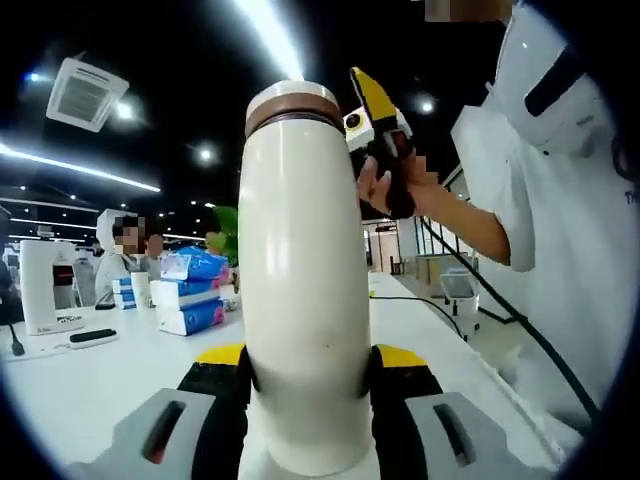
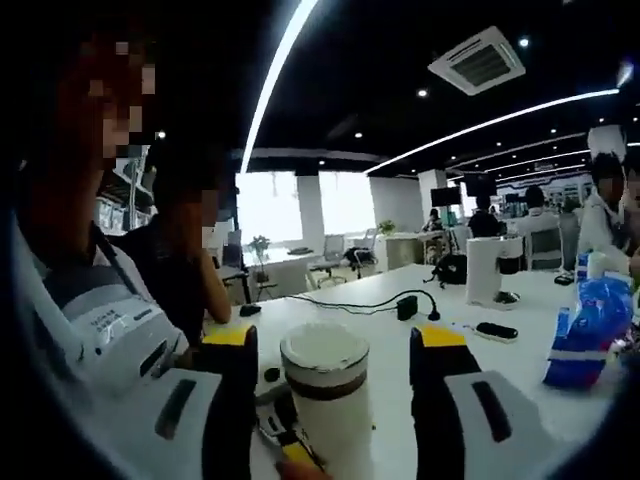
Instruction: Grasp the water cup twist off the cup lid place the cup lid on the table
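- Left gripper (image 1: 308,372) clamps the tall cream-white cylindrical water cup (image 1: 305,290) low on its body, its 2 black-and-yellow jaws pressed against either side, holding the cup upright above the white table (image 1: 90,385)
- Right gripper (image 2: 333,362) hangs with its jaws spread wide either side of the cup's cream lid with the brown band (image 2: 322,362); a gap shows on both sides, so it grips nothing. In the left gripper view it sits up beside the lid, held in the person's hand (image 1: 385,185)
- Lid looks seated on the cup, so I judge the twist has not begun
- Risk 1: the left hold is low on a smooth, rounded wall; when torque goes into the lid, the cup may spin in the jaws instead of the lid unscrewing
- Risk 2: if the right jaws close below the brown band, they catch the cup body rather than the lid and nothing loosens
- Risk 3: closing off-centre would push the top sideways and tip the cup in its low grip
- Risk 4: whether the cup holds liquid cannot be told; a jerk as the lid frees could spill onto the table, where a blue tissue pack (image 2: 590,330) and a black cable (image 2: 370,303) lie well apart
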`<action>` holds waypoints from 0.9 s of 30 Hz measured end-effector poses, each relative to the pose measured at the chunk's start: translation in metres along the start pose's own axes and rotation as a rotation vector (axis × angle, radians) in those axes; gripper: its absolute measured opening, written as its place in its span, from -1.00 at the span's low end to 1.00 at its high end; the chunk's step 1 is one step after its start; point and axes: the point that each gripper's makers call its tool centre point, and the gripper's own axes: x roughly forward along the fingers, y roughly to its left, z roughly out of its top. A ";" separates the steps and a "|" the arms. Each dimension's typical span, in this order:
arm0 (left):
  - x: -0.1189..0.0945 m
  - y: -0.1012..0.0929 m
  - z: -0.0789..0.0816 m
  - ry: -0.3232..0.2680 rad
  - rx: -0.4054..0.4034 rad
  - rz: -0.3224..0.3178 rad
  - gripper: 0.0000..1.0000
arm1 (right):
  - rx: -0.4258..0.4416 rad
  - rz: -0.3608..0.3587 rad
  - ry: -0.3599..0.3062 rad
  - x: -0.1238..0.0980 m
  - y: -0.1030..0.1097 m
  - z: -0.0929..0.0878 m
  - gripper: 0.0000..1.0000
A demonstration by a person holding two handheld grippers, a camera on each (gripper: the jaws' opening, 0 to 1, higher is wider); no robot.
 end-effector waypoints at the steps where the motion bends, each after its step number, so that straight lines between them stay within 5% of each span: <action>1: 0.000 0.000 0.000 0.000 0.000 0.000 -0.03 | 0.000 -0.058 -0.019 -0.003 0.000 0.003 0.29; 6: 0.001 0.001 0.000 -0.001 0.001 0.001 -0.03 | 0.009 -0.159 -0.097 -0.007 0.014 0.008 0.42; 12: 0.001 0.002 0.001 -0.001 0.000 0.002 -0.03 | -0.119 -0.324 -0.064 -0.005 0.030 -0.006 0.43; 21: 0.001 0.002 0.001 0.001 0.001 0.005 -0.03 | -0.045 -0.406 -0.029 -0.003 0.054 -0.041 0.41; 27: 0.001 0.002 0.002 0.002 0.001 0.005 -0.03 | -0.014 -0.437 -0.063 0.006 0.045 -0.033 0.38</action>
